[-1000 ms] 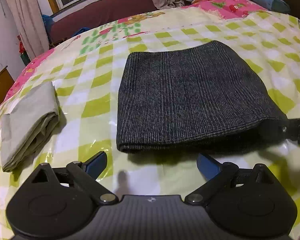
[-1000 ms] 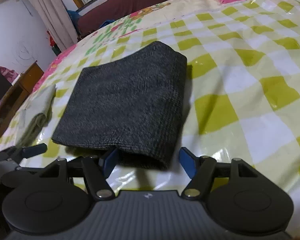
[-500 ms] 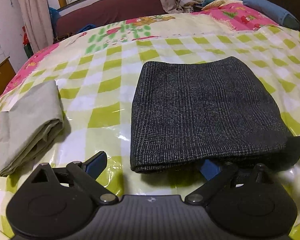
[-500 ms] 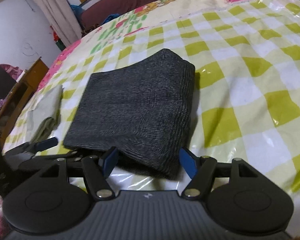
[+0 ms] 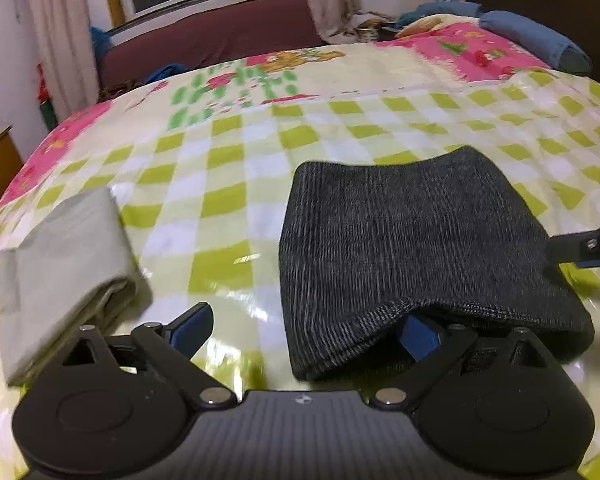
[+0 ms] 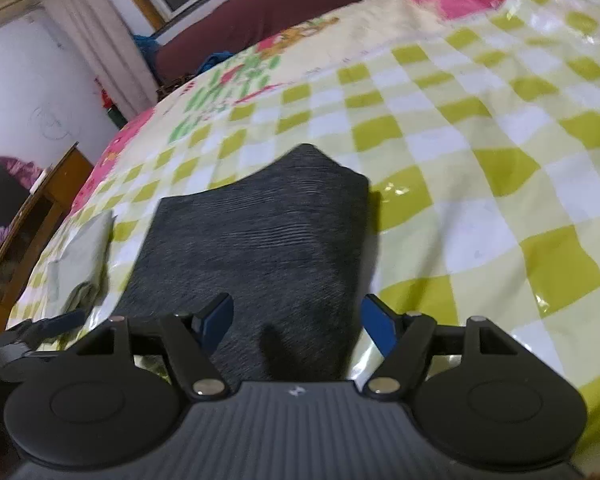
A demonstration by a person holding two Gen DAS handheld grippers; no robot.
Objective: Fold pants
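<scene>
Folded beige cloth (image 5: 60, 272) lies leftmost on the green-checked plastic bed cover (image 5: 228, 208); the folded dark grey ribbed pants (image 5: 412, 248) rest midway. Left tongs (image 5: 304, 326) gape, one finger beneath the hem. Right tongs (image 6: 296, 320) straddle the pants' corner, unclenched.

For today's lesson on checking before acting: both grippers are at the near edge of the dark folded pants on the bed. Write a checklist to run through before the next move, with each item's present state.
1. Left gripper open: ok, jaws wide.
2. Right gripper open: ok, nothing pinched.
3. Dark pants folded in a compact stack: ok.
4. Left gripper's right finger under the near edge: ok, edge lifted.
5. Grey folded garment apart from the pants: ok.
6. All layers gathered for a lift: cannot tell.
</scene>
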